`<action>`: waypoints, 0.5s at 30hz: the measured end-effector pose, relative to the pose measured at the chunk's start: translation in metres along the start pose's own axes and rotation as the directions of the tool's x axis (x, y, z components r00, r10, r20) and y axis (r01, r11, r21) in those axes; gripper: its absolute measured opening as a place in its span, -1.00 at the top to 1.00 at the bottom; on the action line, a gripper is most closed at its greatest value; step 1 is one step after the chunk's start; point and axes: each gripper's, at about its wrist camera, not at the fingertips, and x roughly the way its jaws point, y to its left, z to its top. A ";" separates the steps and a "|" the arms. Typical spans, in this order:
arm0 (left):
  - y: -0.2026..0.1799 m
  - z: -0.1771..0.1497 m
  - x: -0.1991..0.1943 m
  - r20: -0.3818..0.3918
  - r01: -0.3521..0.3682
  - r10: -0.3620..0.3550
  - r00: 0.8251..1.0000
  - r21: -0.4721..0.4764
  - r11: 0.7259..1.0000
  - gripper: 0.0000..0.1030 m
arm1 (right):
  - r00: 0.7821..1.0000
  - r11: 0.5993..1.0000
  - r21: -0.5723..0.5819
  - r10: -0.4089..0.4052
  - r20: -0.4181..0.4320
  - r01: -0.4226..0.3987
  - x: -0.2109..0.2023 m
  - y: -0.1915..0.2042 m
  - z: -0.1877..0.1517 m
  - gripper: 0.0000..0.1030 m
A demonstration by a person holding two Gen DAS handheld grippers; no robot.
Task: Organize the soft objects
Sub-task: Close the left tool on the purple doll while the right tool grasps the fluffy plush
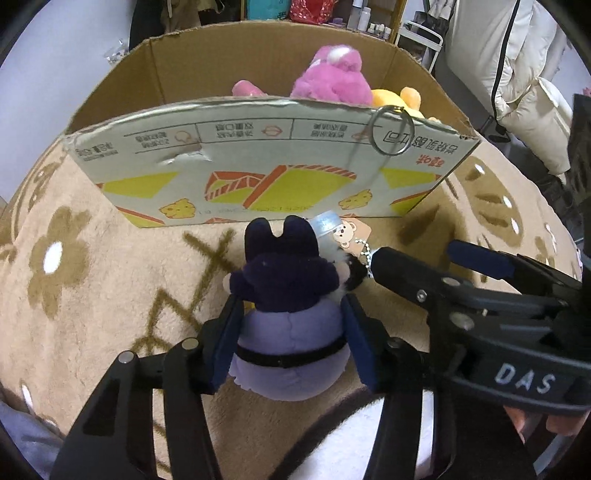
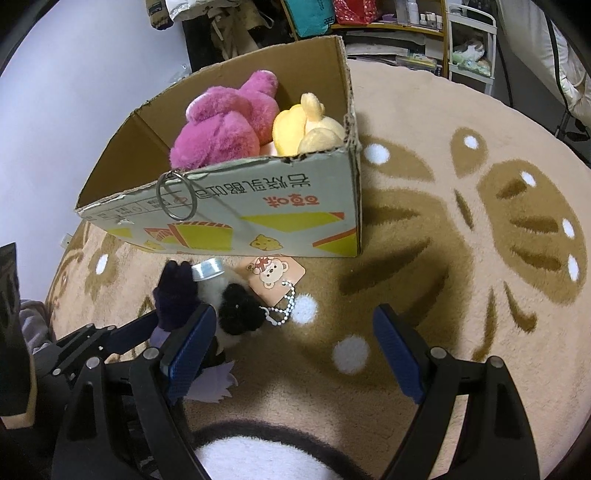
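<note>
My left gripper (image 1: 291, 339) is shut on a purple plush toy (image 1: 291, 332) with dark navy ears, resting on the rug in front of a cardboard box (image 1: 258, 170). The toy also shows in the right wrist view (image 2: 173, 295). A small black-and-white plush (image 2: 236, 314) with a bead chain and paper tag (image 2: 277, 273) lies beside it. My right gripper (image 2: 295, 350) is open and empty, its left finger next to that small plush. The box (image 2: 295, 206) holds a pink plush (image 2: 225, 122) and a yellow plush (image 2: 306, 125). A metal ring (image 2: 177, 199) hangs over the box front.
A beige rug (image 2: 443, 258) with brown flower patterns covers the floor. A silver cap (image 2: 208, 269) lies by the box. Shelves with clutter (image 2: 406, 22) and a white puffy coat (image 1: 517, 74) stand behind.
</note>
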 end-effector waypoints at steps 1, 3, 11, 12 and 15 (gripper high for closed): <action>0.000 -0.001 -0.003 0.004 -0.022 0.022 1.000 0.007 1.000 -0.01 | 1.000 1.000 -0.001 0.000 -0.001 0.000 0.000 0.000 0.000 -0.77; 0.006 0.001 -0.002 0.008 -0.053 0.053 0.999 0.010 0.999 0.00 | 1.000 1.000 0.001 0.005 -0.007 -0.005 0.002 0.000 0.000 -0.77; 0.023 0.000 -0.007 0.007 -0.098 0.099 0.995 -0.033 0.995 0.00 | 0.999 0.999 -0.033 0.034 -0.017 -0.035 0.012 0.008 0.002 -0.46; 0.023 0.000 -0.008 0.007 -0.108 0.109 0.994 -0.031 0.994 0.00 | 0.999 0.999 -0.035 0.033 -0.019 -0.034 0.014 0.009 0.002 -0.46; 0.028 -0.001 -0.012 0.014 -0.143 0.143 0.990 -0.028 0.989 0.00 | 0.999 0.998 -0.038 0.051 -0.018 -0.052 0.018 0.012 0.002 -0.46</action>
